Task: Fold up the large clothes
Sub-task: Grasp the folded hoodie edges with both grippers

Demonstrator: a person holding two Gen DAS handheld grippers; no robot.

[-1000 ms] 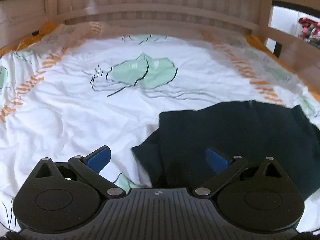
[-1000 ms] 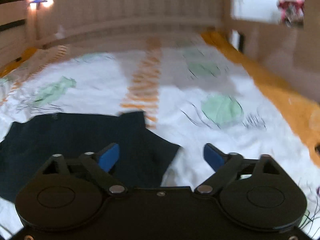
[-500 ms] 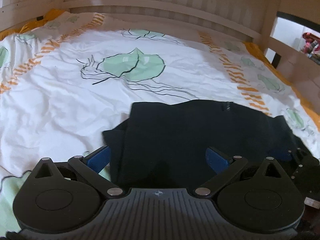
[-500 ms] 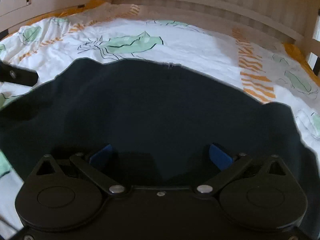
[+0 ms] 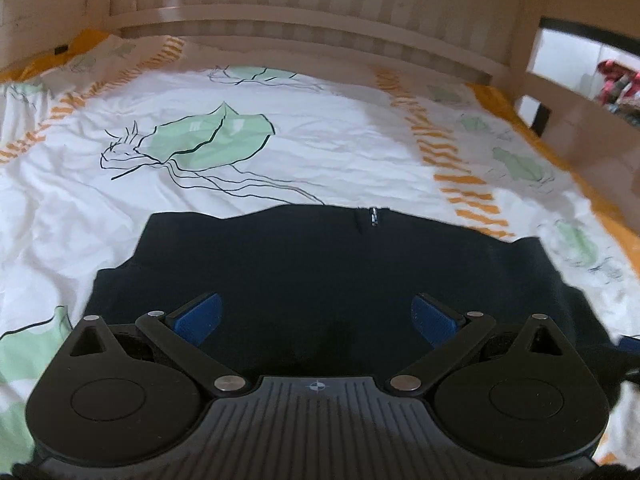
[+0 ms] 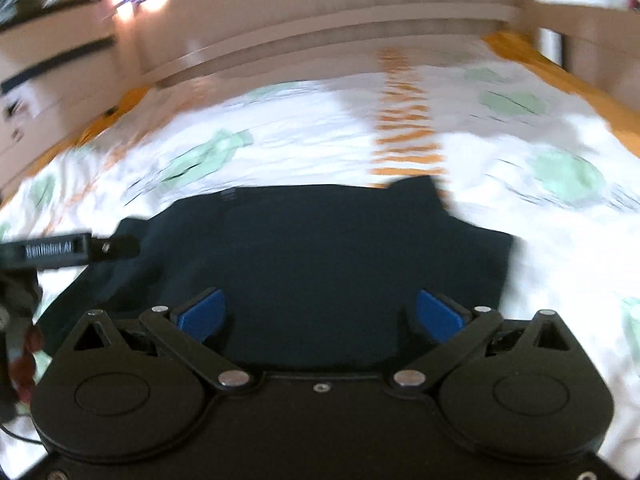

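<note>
The left gripper (image 5: 316, 316) hangs with jaws spread, empty, above the dark navy garment (image 5: 320, 272) lying partly folded on the leaf-print bedsheet (image 5: 280, 148). The right gripper (image 6: 320, 314) is likewise spread wide, gripping nothing. Its view is blurred, so a hasty pinch may snag sheet with cloth or catch one layer only, skewing the fold.

Near edge of the dark garment (image 5: 320, 272) lying hidden behind the left tongs (image 5: 316, 318), bedsheet (image 6: 304, 136) smearing with motion blur in the right wrist view, colourful item (image 5: 618, 88) past the bed rail being cut off, too blurred to identify
</note>
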